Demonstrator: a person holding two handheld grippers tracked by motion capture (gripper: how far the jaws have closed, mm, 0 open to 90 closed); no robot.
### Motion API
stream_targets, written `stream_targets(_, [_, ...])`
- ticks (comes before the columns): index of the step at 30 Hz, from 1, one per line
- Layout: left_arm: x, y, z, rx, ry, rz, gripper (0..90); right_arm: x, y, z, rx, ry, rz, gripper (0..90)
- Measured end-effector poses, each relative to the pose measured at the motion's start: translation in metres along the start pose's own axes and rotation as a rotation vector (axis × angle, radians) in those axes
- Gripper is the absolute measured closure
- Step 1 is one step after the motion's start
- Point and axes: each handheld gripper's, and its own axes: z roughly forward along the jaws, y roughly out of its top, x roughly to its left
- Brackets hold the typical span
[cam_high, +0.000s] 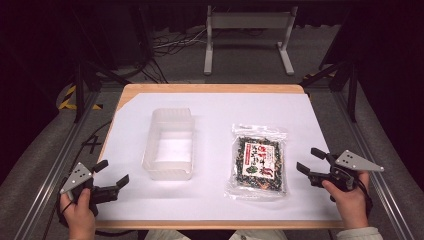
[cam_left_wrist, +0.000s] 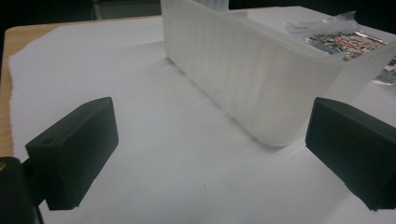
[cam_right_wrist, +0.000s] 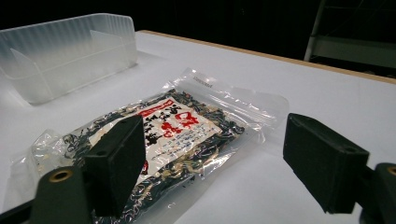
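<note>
**Both grippers open and empty beside a tub and a food packet**

From the high view I see a wooden table (cam_high: 212, 89) covered by a white paper sheet (cam_high: 215, 112). Just left of the frame's centre stands a translucent white rectangular plastic tub (cam_high: 168, 143), empty and upright, its long side running up the frame. To its right, well apart from it, lies a clear plastic packet of dark dried food with a red and white label (cam_high: 258, 162), flat on the sheet.

My left gripper (cam_high: 111, 176) sits in the lower left of the frame, held in a hand (cam_high: 78, 212) near the sheet's bottom corner. Its jaws stand wide with nothing between them, pointing toward the tub's near end but apart from it. In the left gripper view, the two black jaws flank bare paper, the tub (cam_left_wrist: 261, 74) fills the upper right, and the packet (cam_left_wrist: 345, 42) peeks over its far rim.

My right gripper (cam_high: 311, 160) sits at the lower right, held in the other hand (cam_high: 350, 200), just beside the packet's right edge without touching it. Its jaws are also spread wide and hold nothing. In the right gripper view, the packet (cam_right_wrist: 168, 135) lies ahead between and behind the jaws, and the tub (cam_right_wrist: 65, 56) rests at upper left.
</note>
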Motion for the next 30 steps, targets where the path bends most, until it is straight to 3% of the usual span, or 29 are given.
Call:
stream_targets(11, [-0.008,0.003,0.004,0.002,-0.056,0.037,3.3,-0.004,0.002,0.004,-0.001,0.018,0.013,18.3])
stream_targets(19, [-0.008,0.004,0.004,-0.024,-0.069,-0.008,3.1,-0.007,0.018,0.013,0.0,0.04,0.025,16.2])
stream_targets(30, [-0.011,0.005,0.006,-0.018,-0.07,0.012,3.1,-0.018,0.035,0.036,0.043,0.024,0.027,14.3])
